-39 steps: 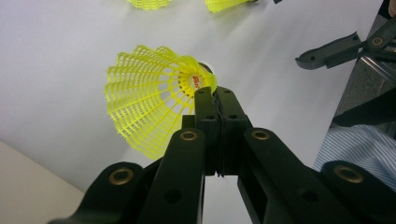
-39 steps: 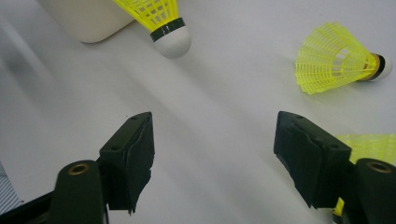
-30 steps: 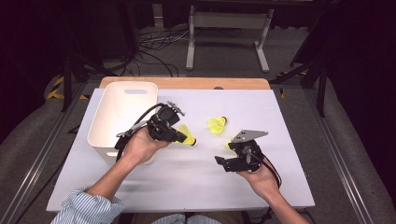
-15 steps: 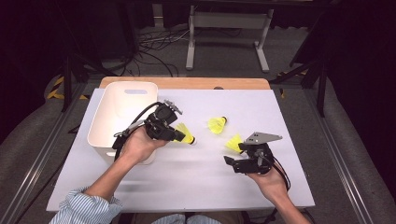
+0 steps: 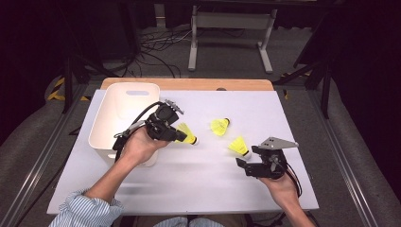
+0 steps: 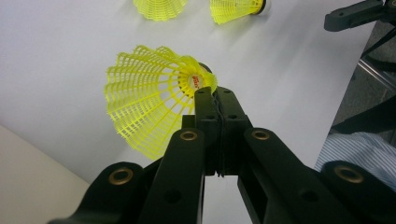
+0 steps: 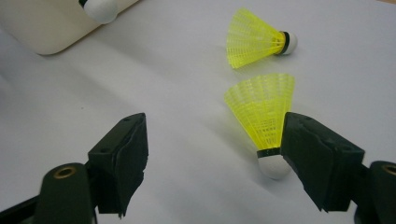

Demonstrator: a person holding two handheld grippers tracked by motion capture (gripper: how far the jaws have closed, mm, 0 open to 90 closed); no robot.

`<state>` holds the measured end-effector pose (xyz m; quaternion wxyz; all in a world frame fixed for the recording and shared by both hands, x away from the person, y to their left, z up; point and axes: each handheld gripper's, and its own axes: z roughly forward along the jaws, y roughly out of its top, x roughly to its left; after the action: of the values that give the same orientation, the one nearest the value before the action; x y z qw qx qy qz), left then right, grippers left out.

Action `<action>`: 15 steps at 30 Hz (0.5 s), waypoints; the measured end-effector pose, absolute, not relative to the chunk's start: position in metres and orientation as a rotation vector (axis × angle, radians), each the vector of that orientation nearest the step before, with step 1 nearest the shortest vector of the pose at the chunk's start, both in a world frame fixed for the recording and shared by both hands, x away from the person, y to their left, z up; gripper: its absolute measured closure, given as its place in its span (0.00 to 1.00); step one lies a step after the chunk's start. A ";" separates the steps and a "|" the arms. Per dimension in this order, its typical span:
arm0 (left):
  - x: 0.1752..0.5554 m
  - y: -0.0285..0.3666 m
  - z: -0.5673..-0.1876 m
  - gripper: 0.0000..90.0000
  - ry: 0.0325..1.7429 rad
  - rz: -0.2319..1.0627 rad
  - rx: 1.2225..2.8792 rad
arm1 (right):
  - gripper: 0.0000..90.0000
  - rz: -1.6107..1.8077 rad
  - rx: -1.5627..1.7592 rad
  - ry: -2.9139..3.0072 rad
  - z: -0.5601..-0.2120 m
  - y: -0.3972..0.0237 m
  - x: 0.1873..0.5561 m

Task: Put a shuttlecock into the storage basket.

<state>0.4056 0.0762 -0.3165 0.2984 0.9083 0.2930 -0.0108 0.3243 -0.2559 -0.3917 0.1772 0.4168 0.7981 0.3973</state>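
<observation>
Three yellow shuttlecocks are on show: one pinched in the left tongs (image 5: 176, 135), and two loose on the white tabletop (image 5: 198, 189). The held shuttlecock (image 6: 154, 105) is gripped at the edge of its mesh skirt, near the cork end, by jaws pressed tight together; in the high view it hangs just right of the single white bin (image 5: 124, 118), cork pointing right. The middle shuttlecock (image 5: 220, 126) lies on its side near the tabletop's centre. The near shuttlecock (image 5: 239, 146) lies just beside the right tongs (image 5: 247, 157), cork toward the person. In the right gripper view that shuttlecock (image 7: 265, 121) sits next to the right-hand jaw, inside a wide gap between the two jaws, with nothing held. Two hands work the tools: the left hand (image 5: 137, 144), on a forearm in a striped sleeve (image 5: 85, 213), reaches forward beside the bin, and the right hand (image 5: 281, 187) rests low at the near right of the tabletop.
</observation>
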 end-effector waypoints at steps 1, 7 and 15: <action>0.406 0.077 -0.316 0.99 0.780 -0.028 2.413 | 0.26 1.125 1.186 2.254 -0.393 -0.257 0.324; 0.406 0.080 -0.313 0.99 0.788 -0.016 2.403 | 0.25 1.139 1.209 2.211 -0.399 -0.268 0.319; 0.406 0.082 -0.309 0.99 0.796 -0.009 2.398 | 0.24 1.156 1.258 2.134 -0.408 -0.288 0.309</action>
<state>0.4060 0.0824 -0.3089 0.3027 0.9045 0.3005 -0.0035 0.3095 -0.2876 -0.4082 0.2029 0.4506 0.7645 0.4141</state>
